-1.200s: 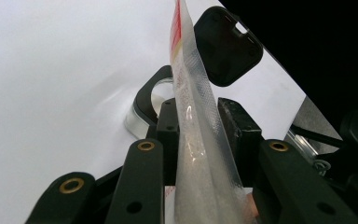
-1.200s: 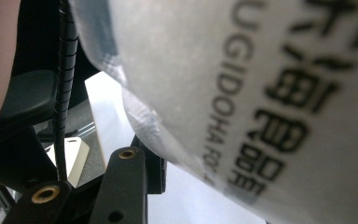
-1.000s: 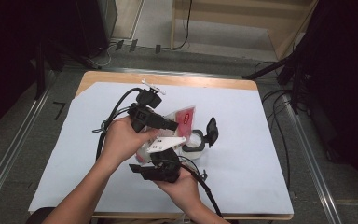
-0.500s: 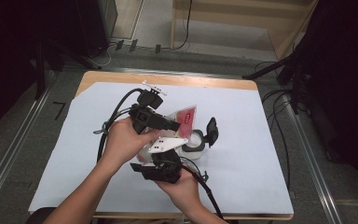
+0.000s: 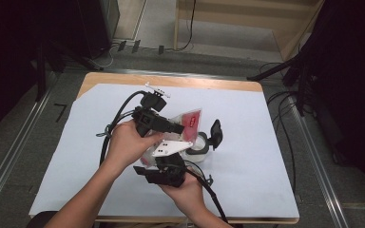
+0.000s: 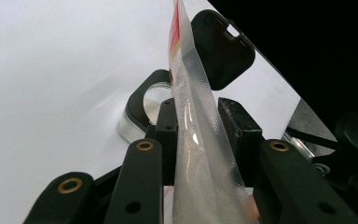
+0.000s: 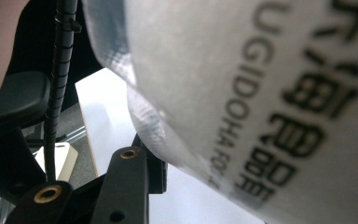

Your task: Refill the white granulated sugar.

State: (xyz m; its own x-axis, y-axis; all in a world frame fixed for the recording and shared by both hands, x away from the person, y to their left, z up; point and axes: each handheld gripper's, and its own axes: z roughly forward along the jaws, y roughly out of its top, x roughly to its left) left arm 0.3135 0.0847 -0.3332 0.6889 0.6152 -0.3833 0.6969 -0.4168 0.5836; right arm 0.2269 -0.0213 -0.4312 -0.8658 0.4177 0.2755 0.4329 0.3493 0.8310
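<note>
Table point(image 5: 247, 88): wooden top, nearly all of it under a white sheet point(image 5: 256, 161); only the far edge of the wood is bare. Grey floor with metal rails runs along both sides.

Person: two forearms enter from the bottom of the high view and meet over the middle of the sheet, each hand carrying a black gripper with a trailing black cable.

Left gripper point(image 5: 178, 128): held in the left hand point(image 5: 126, 145), jaws pointing right across the table. In the left gripper view the jaws are clamped on the edge of the plastic pouch point(image 6: 196, 140); both black pads press the clear sealed strip, which stands up between them. The jaws have just been closing slightly on that strip.

Right gripper point(image 5: 166, 166): held in the right hand point(image 5: 183, 190), nearer the person, with its grey three-cornered plate uppermost. In the right gripper view the pouch point(image 7: 261, 102) lies close across the lens, its printed face blurred, and one jaw arm rises under it; the other jaw is covered. Whether these jaws press on the pouch cannot be told.

Plastic pouch point(image 5: 190, 121): clear with a red printed panel, held above the centre of the sheet between the two grippers, its red end tilted away from the person.

Container point(image 5: 199, 147): small, clear, with a black rim, standing on the sheet just right of the grippers; its black flip lid point(image 5: 216, 130) is hinged open and upright.
</note>
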